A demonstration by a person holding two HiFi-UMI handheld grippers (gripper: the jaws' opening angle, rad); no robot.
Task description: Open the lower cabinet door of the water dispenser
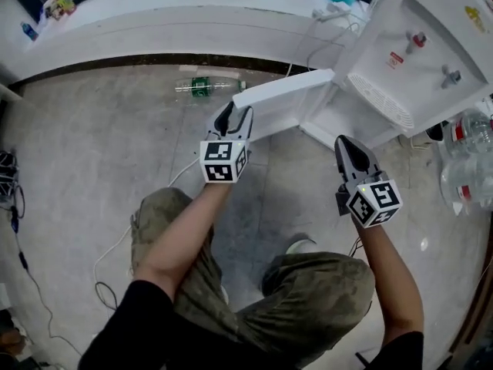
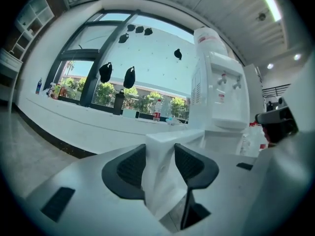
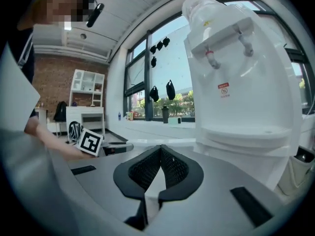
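The white water dispenser [image 1: 416, 52] stands at the upper right in the head view. Its lower cabinet door [image 1: 285, 99] is swung out to the left, away from the body. My left gripper [image 1: 233, 112] is shut on the door's free edge. In the left gripper view the white door edge [image 2: 170, 139] sits between both dark pads [image 2: 129, 168], with the dispenser [image 2: 219, 97] behind. My right gripper [image 1: 344, 141] hangs shut and empty in front of the dispenser's base. The right gripper view shows its jaws [image 3: 160, 154] pressed together below the dispenser's drip tray [image 3: 241, 132].
A plastic bottle [image 1: 202, 87] lies on the floor beyond the door. A white cable [image 1: 115, 245] trails on the floor at the left. Large water bottles [image 1: 466, 160] stand right of the dispenser. A long white window ledge [image 1: 154, 21] runs along the back.
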